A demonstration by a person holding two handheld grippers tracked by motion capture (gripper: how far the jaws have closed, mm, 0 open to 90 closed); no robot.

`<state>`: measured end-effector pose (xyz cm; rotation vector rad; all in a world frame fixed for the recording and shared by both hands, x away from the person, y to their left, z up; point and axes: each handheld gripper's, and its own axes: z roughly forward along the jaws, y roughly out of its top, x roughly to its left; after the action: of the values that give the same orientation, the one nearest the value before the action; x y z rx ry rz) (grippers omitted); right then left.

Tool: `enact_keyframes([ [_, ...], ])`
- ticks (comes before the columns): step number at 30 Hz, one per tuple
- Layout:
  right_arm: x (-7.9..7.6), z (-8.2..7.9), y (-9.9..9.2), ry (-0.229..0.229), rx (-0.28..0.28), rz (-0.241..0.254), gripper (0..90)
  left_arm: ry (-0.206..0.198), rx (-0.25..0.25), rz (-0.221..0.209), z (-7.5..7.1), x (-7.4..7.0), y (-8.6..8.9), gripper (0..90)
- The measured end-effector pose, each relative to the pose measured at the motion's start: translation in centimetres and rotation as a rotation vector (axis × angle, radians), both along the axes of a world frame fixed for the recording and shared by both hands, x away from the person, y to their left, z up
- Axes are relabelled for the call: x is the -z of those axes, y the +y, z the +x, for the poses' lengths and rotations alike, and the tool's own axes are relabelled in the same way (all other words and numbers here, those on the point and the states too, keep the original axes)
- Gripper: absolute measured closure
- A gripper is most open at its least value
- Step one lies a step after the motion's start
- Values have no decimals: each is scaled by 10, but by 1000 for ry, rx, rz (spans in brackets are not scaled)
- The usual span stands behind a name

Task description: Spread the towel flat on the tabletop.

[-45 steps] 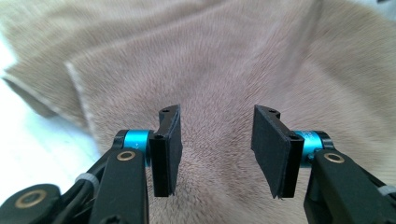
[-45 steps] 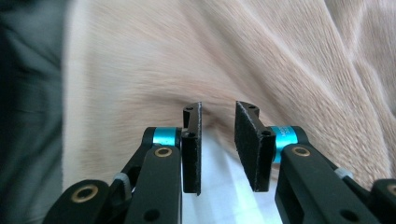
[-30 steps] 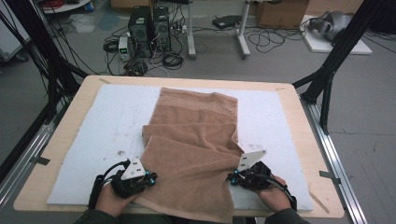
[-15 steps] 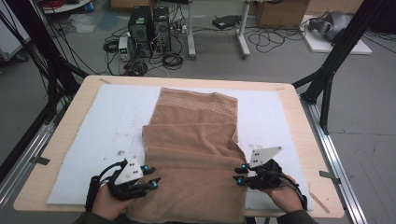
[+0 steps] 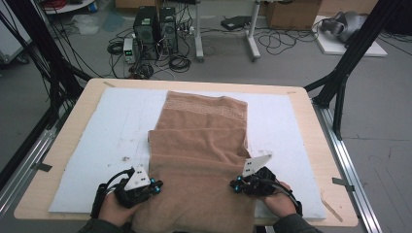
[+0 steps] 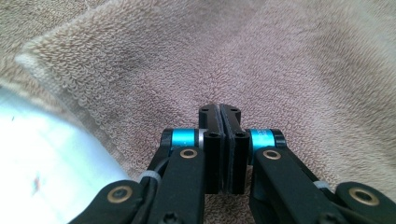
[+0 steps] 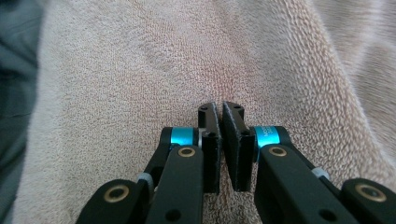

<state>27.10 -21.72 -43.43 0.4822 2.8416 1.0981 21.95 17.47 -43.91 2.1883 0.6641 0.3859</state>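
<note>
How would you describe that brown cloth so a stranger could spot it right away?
Start at the wooden table with a white mat on it. Down the mat's middle lies the towel, tan terry cloth folded over itself, its near end between the two hand-held grippers. It is the one soft, brown thing there.

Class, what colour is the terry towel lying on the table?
The terry towel is light brown, clearest in the high view.

Overhead cam; tong cams near towel
</note>
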Motion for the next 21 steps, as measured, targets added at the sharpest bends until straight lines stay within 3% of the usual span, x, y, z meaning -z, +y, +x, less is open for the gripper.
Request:
enact_keyframes([
  [4,-5,-19,6,13,-66,4,858,5,24,-4,-32,-6,9,878],
  [7,-15,-38,6,20,-123,50,817,6,48,-36,-52,-13,14,856],
  [9,-23,-41,2,10,-117,114,755,-10,36,-57,-56,-21,16,702],
  [10,-26,-40,-1,-4,-106,123,726,-22,34,-68,-54,-26,17,674],
  [12,-29,-32,-3,-40,-59,88,685,-47,18,-77,-43,-33,17,635],
  [14,-26,-18,-2,-59,-20,58,643,-60,0,-56,-25,-35,14,580],
  [16,-18,-4,-1,-39,-1,48,613,-65,-20,-37,-7,-30,10,574],
  [19,-4,11,3,-7,18,27,598,1,-17,-41,17,-14,4,577],
  [21,3,15,6,1,32,6,601,79,8,-17,27,-2,-1,611],
])
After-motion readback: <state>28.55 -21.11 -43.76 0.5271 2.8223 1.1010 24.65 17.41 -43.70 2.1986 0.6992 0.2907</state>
